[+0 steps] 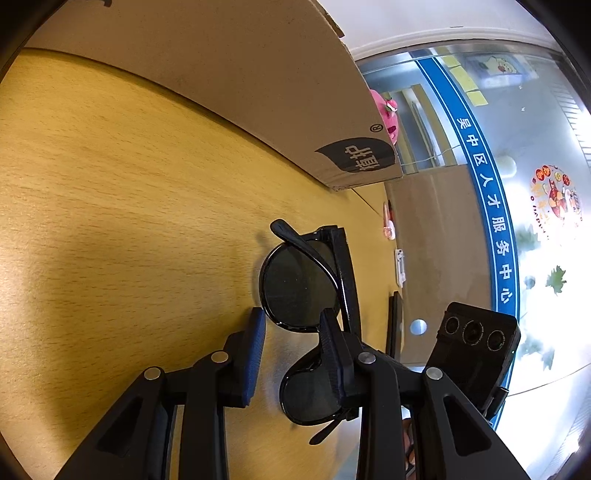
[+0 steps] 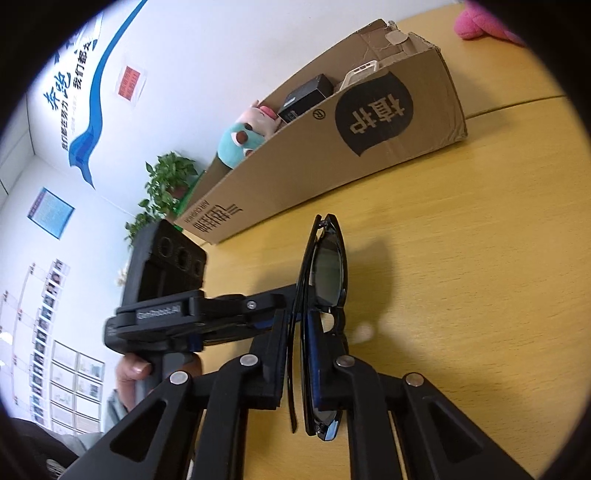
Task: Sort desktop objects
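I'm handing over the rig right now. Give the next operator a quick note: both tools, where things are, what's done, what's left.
Right tool: shut on the folded sunglasses, held over the table.
Left tool: part open at one lens; contact unclear.
Cardboard box: on the table behind, already holding a plush toy and a small black carton.
Left: probably put the sunglasses in the box; a pink toy lies beyond it.

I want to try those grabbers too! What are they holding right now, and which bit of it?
Both hold the black folded sunglasses: right gripper clamps the frame and folded arms; left gripper holds across the bridge.
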Motion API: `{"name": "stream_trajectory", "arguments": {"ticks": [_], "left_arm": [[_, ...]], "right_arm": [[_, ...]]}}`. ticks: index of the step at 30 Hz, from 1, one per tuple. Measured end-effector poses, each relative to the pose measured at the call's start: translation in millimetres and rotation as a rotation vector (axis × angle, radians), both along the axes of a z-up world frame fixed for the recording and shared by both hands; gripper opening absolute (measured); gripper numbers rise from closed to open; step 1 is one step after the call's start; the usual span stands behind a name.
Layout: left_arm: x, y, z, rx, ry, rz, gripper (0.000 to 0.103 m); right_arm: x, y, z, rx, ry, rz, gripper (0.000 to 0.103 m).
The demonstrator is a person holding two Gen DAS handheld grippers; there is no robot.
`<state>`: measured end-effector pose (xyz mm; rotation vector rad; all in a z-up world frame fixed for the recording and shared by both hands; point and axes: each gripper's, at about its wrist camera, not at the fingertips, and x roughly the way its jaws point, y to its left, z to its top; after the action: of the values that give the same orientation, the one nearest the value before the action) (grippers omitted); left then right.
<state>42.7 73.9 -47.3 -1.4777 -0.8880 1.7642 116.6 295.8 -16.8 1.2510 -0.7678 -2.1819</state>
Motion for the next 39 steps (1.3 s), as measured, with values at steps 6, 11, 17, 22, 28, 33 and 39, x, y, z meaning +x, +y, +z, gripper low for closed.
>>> {"name": "stream_trajectory", "arguments": {"ticks": [6,11,17,22,28,33,39], "left_arm": [[-2,-8,2,0.069,0.011,0.008,0.033],[-5,-13,6,0.179,0.037,0.010,0.042],[-5,-12,23,0.265,0.136,-0.026,0.003],[-10,-17,32,0.273,0.164,-0.038,0.000],[-15,-21,45,0.266,0.184,-0.032,0.000],[-21,-28,48,0.268,0.162,-0.016,0.017],[-22,-33,63,0.339,0.206,-0.054,0.036]], "right_arm": [[0,7,11,-0.061,0.012,-0.024,0.010],[-3,12,22,-0.108,0.027,-0.018,0.010],[-9,4,28,-0.110,0.028,-0.001,0.010],[-14,5,29,-0.099,0.025,-0.001,0.010],[-24,-1,38,-0.091,0.034,0.015,0.010],[-32,-7,47,-0.091,0.042,0.036,0.010],[-41,-18,47,-0.086,0.031,0.069,0.010]]}}
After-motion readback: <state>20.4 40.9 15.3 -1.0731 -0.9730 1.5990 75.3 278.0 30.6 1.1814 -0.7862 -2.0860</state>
